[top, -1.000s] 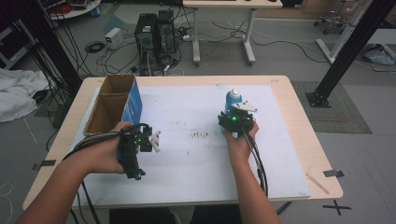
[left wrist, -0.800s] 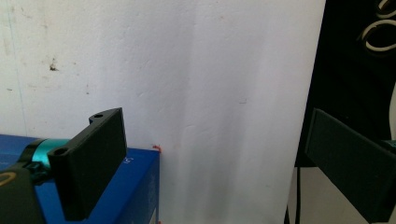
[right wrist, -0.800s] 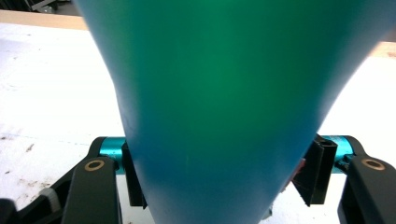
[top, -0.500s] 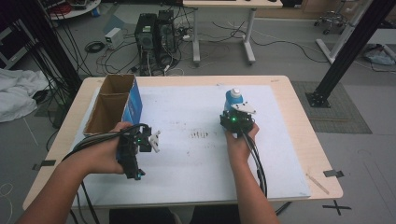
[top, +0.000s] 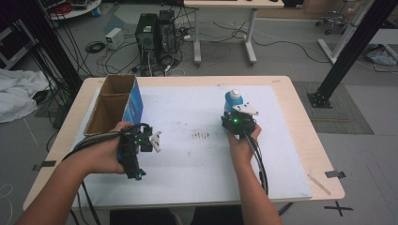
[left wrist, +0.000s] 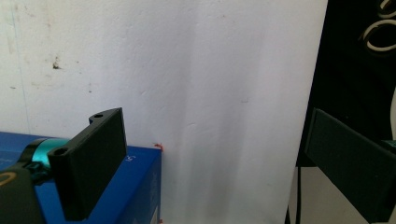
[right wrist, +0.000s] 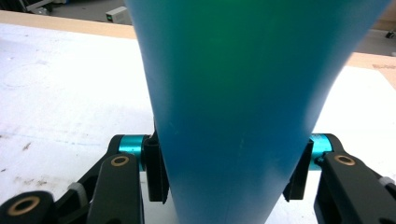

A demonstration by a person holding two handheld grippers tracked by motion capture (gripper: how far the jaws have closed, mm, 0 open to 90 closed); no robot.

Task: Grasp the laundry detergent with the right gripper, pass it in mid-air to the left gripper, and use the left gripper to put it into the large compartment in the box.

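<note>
A blue bottle (top: pixel 232 99) with a white cap stands upright on the white sheet (top: pixel 187 108), right of centre. My right gripper (top: pixel 239 121) is at its near side. In the right gripper view the bottle (right wrist: pixel 233 70) sits between the jaws, and the right gripper (right wrist: pixel 229 163) is shut on it with both pads against its sides. My left gripper (top: pixel 141 136) hovers at the near left beside an open cardboard box (top: pixel 133 101) with a blue side. In the left gripper view the left gripper (left wrist: pixel 215 126) is open with nothing between its jaws, and the blue box (left wrist: pixel 140 186) lies at lower left.
A thin wooden stick (top: pixel 318 183) lies near the table's right front corner. Cables trail from both grippers toward the front edge. Beyond the table stand a computer tower (top: pixel 152 35), another desk and a black frame post (top: pixel 347 51).
</note>
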